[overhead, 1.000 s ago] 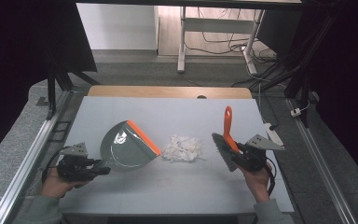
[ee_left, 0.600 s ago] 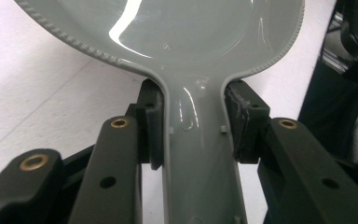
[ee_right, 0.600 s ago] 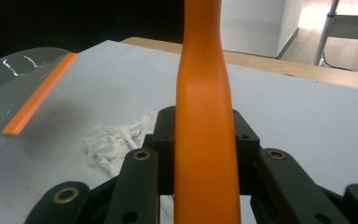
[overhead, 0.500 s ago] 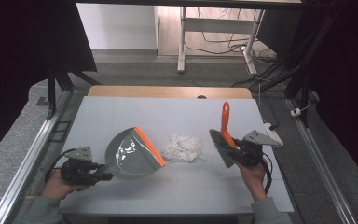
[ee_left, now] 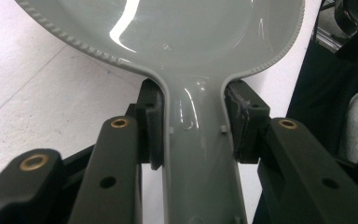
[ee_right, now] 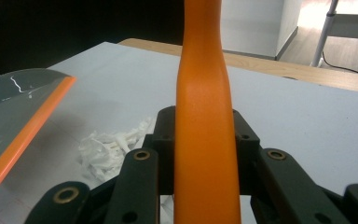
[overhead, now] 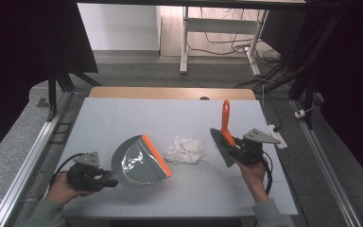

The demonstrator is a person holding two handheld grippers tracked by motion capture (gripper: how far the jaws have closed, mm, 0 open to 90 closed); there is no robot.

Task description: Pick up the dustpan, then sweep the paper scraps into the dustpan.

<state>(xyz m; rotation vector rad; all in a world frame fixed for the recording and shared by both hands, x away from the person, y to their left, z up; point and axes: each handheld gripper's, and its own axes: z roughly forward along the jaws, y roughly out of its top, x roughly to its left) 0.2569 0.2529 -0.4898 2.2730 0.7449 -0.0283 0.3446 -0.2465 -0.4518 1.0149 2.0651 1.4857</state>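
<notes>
Grey plastic dustpan with an orange rubber lip sits toward the near-left part of the pale grey table, tilted on its lip edge, mouth turned to the crumpled white paper scraps lying about mid-table, just beside the lip but apart from it. Left gripper is clamped on the dustpan's flat grey handle; the left gripper view has both black pads pressing the handle's sides right below where it flares into the pan. Right gripper is clamped on the orange plastic handle of a small hand brush with dark bristles, near the right edge of the table, handle pointing away toward the far edge, bristle head low and angled at the scraps, not touching them. Handling guess: pan is light, stiff and glossy, so likely slippery between the pads; the narrow neck where it is gripped looks like the right spot, since the flare stops it sliding out. Brush handle is stiff and smooth, a mid-handle grip gives leverage. Scraps look featherweight and loose, likely to scatter or ride over the lip if swept hard; short, gentle strokes toward the pan seem called for.
</notes>
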